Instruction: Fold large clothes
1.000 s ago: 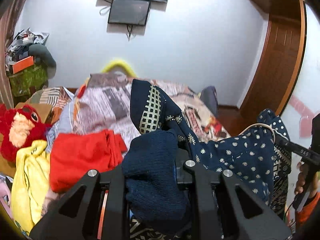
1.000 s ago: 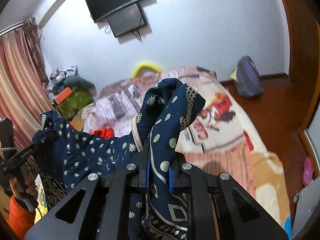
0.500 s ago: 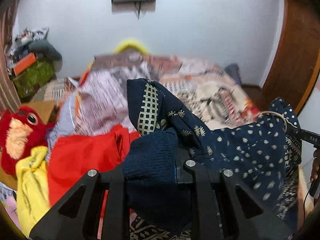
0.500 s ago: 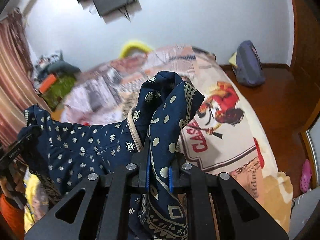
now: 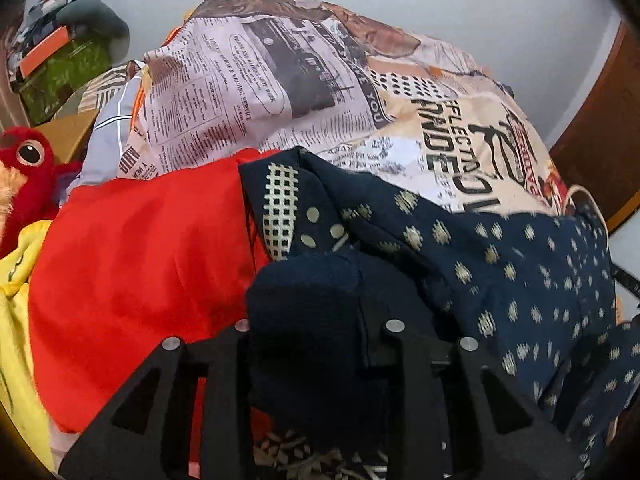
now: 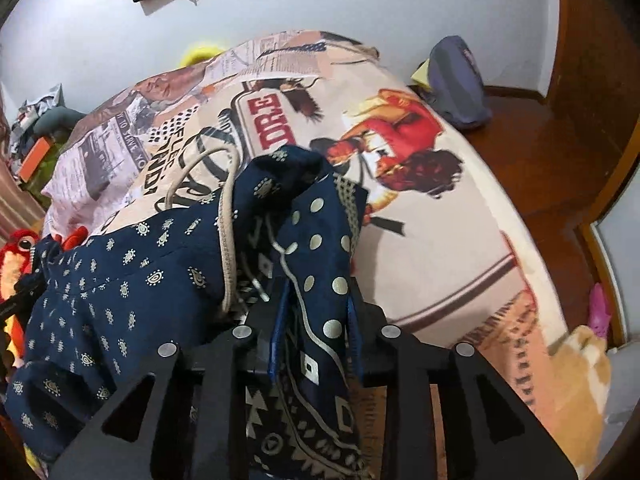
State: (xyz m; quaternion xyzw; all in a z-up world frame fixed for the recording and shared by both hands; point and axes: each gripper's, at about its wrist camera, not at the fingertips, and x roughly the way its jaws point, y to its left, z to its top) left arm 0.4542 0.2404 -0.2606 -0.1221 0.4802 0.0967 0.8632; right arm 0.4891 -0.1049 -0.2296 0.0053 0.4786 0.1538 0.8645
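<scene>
A large navy garment (image 5: 500, 264) with cream dots and patterned borders hangs stretched between my two grippers over the bed. My left gripper (image 5: 312, 320) is shut on one bunched navy corner of it. My right gripper (image 6: 316, 300) is shut on the other corner, where polka-dot and diamond-patterned trim (image 6: 320, 264) and a cream cord (image 6: 226, 240) show. The garment (image 6: 120, 280) spreads to the left in the right wrist view. The fingertips of both grippers are hidden by cloth.
The bed (image 6: 440, 240) has a newspaper and comic print cover (image 5: 280, 80). A red garment (image 5: 140, 260), a yellow garment (image 5: 16, 320) and a red plush toy (image 5: 24, 172) lie at the left. A grey bag (image 6: 460, 80) sits on the wooden floor by the wall.
Both grippers have tilted down and moved toward the bed with the garment. The wall screen has left the left view, and the bed cover fills more of both views.
</scene>
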